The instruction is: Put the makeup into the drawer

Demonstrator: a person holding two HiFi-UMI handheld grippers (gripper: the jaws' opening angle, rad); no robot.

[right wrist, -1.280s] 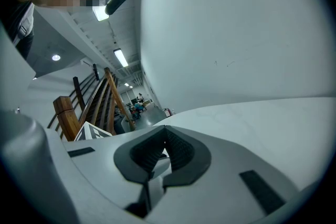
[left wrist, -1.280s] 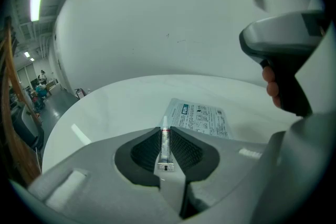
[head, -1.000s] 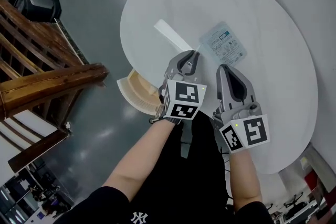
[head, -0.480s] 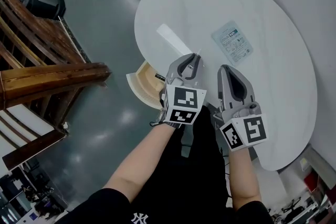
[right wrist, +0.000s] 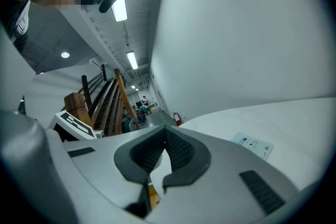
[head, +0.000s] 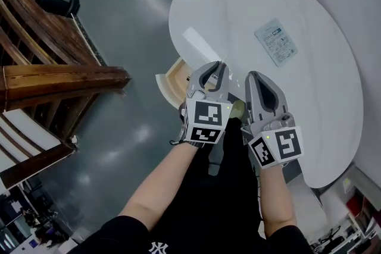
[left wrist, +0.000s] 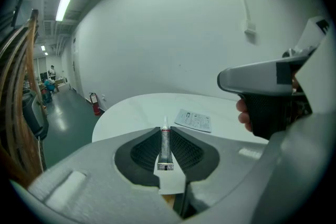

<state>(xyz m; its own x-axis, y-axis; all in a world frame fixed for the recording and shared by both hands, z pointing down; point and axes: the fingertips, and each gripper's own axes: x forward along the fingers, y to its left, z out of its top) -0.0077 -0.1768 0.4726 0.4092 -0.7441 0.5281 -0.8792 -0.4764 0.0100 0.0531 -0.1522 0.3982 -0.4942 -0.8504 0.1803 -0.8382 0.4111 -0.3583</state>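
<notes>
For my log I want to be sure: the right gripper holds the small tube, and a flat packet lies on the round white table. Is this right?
One thing is wrong: the tube is clamped in the left gripper, not the right, as the left gripper view shows. The right gripper is shut on nothing. The packet does lie on the table.

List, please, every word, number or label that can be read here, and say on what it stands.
"NY": interlocked letters on the black shirt.
Packet on the table: print too small to read.
Tube in the left claw: print blurred, unreadable.
</notes>
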